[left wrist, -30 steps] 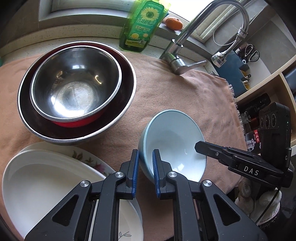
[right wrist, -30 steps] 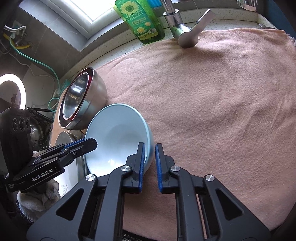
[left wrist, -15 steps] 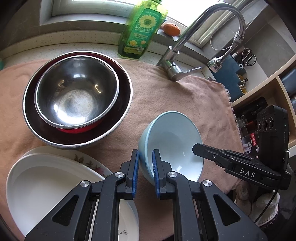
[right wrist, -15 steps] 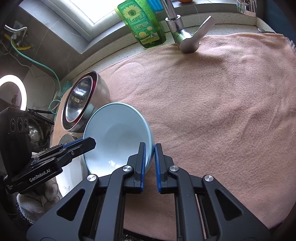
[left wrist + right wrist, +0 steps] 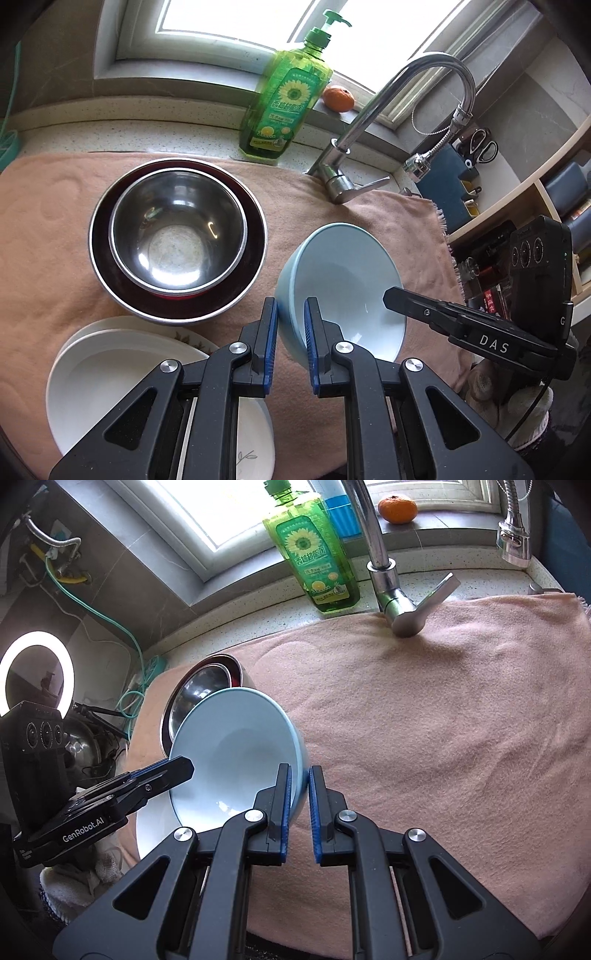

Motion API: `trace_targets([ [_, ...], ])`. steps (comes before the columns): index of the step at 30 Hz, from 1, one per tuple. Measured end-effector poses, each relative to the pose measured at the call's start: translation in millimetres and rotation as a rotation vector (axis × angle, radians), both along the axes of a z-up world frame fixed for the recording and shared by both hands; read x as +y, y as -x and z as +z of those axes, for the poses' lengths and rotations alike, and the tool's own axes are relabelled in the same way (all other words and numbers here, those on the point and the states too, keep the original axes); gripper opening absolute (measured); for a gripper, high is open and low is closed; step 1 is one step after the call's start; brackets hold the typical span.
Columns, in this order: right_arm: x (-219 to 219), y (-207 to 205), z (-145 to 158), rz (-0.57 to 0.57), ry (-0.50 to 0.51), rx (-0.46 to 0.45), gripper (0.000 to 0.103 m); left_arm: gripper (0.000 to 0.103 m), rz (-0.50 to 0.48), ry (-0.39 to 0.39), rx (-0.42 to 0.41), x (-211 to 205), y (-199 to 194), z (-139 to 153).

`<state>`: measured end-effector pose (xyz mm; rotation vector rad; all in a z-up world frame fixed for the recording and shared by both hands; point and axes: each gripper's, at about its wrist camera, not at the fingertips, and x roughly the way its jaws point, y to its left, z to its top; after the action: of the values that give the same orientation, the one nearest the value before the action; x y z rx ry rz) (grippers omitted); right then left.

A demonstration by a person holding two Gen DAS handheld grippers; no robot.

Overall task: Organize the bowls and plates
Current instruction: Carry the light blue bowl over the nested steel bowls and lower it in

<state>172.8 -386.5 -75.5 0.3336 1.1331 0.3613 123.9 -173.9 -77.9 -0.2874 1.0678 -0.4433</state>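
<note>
A light blue bowl (image 5: 343,280) hangs above the peach towel (image 5: 51,229), held from two sides. My left gripper (image 5: 290,325) is shut on its near left rim. My right gripper (image 5: 300,794) is shut on the opposite rim, and its black body (image 5: 469,332) shows at the right of the left wrist view. The same bowl (image 5: 236,753) fills the middle of the right wrist view. To the left, a steel bowl (image 5: 177,232) sits nested in a larger dark-lined steel bowl (image 5: 255,254). White plates (image 5: 110,373) are stacked at the lower left.
A green dish soap bottle (image 5: 284,99) and a chrome faucet (image 5: 369,122) stand at the back edge of the towel. An orange (image 5: 338,98) lies on the window sill. Shelves with bottles (image 5: 524,206) are at the right. A ring light (image 5: 35,672) glows at the left.
Both grippers have risen with the blue bowl, so the towel, steel bowls and plates look farther below. More of the window, soap bottle and faucet has come into view.
</note>
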Motion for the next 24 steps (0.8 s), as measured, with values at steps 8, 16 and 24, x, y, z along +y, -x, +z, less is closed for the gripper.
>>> trace_targets([
  [8, 22.0, -16.9, 19.9, 0.041, 0.002, -0.045, 0.009, 0.013, 0.039, 0.01, -0.044, 20.1, -5.3, 18.0],
  [16, 53.3, -36.9, 33.6, 0.105, 0.026, -0.092, 0.009, 0.013, 0.091, -0.007, -0.055, 43.5, -18.2, 22.2],
  [24, 79.0, -60.5, 32.5, 0.153, 0.037, -0.095, 0.009, 0.013, 0.139, -0.019, -0.052, 63.7, -29.8, 22.1],
])
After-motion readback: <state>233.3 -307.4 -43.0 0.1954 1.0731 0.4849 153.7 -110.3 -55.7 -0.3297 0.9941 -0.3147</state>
